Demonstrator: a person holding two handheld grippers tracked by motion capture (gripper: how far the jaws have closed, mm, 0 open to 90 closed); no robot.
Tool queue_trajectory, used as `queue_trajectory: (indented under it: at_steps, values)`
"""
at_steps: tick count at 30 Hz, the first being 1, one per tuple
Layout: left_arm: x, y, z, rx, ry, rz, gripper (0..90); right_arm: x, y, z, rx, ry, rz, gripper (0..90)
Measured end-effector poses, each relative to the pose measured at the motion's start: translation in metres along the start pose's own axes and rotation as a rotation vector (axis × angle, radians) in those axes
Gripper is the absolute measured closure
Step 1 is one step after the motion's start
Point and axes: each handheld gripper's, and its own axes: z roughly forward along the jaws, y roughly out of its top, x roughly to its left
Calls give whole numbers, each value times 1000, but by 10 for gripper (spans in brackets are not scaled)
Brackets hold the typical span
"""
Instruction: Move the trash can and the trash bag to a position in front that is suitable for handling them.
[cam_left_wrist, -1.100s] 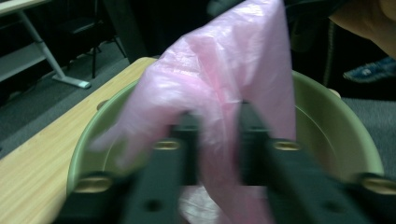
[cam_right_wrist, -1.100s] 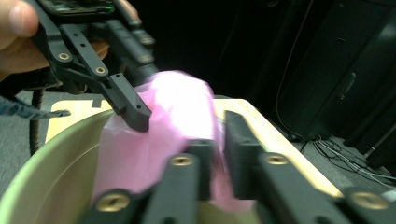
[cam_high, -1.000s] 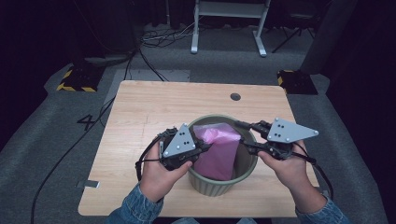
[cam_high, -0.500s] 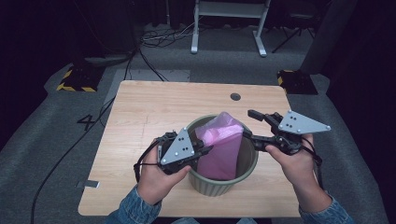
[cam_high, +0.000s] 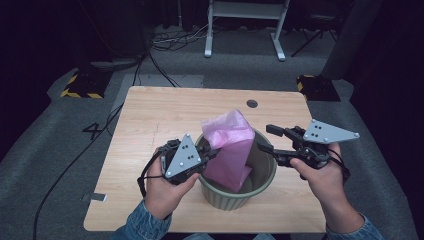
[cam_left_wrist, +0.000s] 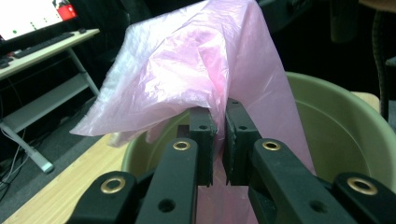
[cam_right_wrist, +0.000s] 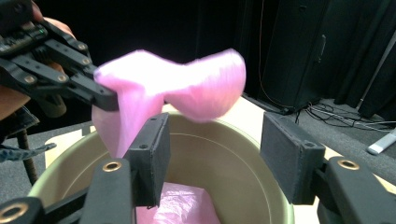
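Note:
A pink plastic bag (cam_high: 227, 145) stands up out of a pale green round bin (cam_high: 267, 175) on the wooden table. My left gripper (cam_high: 215, 152) is at the bin's left rim, shut on a fold of the bag. The left gripper view shows the pads (cam_left_wrist: 201, 128) pinching the pink film (cam_left_wrist: 201, 60) above the bin (cam_left_wrist: 336, 126). My right gripper (cam_high: 265, 137) hovers at the bin's right rim, open. Its jaws have just been closing a little, with nothing between them. The right gripper view looks past them (cam_right_wrist: 217, 126) at the blurred bag (cam_right_wrist: 187, 88) and the left gripper (cam_right_wrist: 100, 88).
The table (cam_high: 150, 115) has bare wood behind and left of the bin, and a small dark round hole (cam_high: 252, 103) near its far edge. A strip of tape (cam_high: 95, 197) hangs at the front left corner. Cables and a white frame lie on the floor beyond.
The right gripper has let go of the bag and drawn back to the right. The bag, earlier stretched across the bin's mouth, now peaks upward from the left gripper.

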Motion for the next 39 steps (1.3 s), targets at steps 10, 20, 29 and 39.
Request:
queue_trajectory:
  at_steps: [10, 20, 29, 39]
  values:
    - [-8, 1, 9, -4, -44, 28, 700, 12, 3, 10, 33, 142, -12, 662]
    - [2, 1, 1, -73, -51, -72, 389, 24, 2, 8, 110, 128, -240, 896]
    - [5, 3, 2, -73, -68, -68, 696, 32, -6, 12, 158, 137, -317, 866]
    - [-8, 7, 3, -29, -60, 60, 900, 25, 0, 8, 110, 80, -201, 475]
